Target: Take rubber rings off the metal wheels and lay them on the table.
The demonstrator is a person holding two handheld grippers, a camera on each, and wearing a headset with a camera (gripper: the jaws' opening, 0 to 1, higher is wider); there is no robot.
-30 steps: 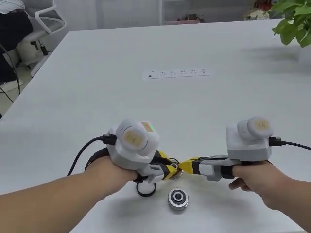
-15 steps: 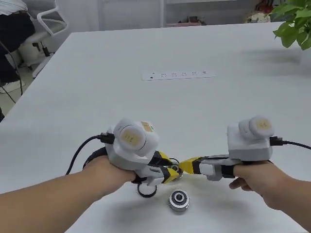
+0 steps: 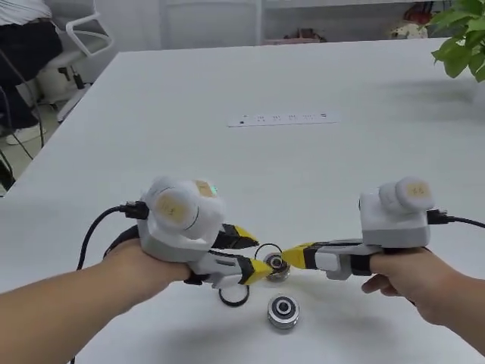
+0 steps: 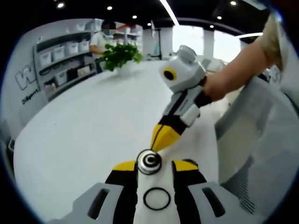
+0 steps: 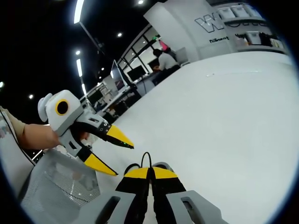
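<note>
My left gripper (image 3: 260, 252) stands open, and a small metal wheel (image 3: 276, 265) sits at the tips of its yellow jaws. In the left gripper view the wheel (image 4: 149, 161) lies between the jaws, against the left one. From the right, my right gripper (image 3: 292, 259) meets the wheel, shut on a thin black rubber ring (image 3: 265, 249). The ring (image 5: 146, 159) loops up from its closed tips (image 5: 150, 170). A loose rubber ring (image 3: 233, 296) lies on the white table (image 3: 227, 174) under the left gripper. A second metal wheel (image 3: 283, 312) stands near the front edge.
A white power strip (image 3: 284, 118) lies flat mid-table. Green plant leaves (image 3: 462, 45) hang over the far right corner. An office chair (image 3: 83, 38) stands beyond the far left edge. Black cables trail from both grippers.
The left gripper's jaws have opened and the hand has drawn a little left. A thin black ring now shows in the right gripper's tips beside the wheel. The camera has shifted slightly.
</note>
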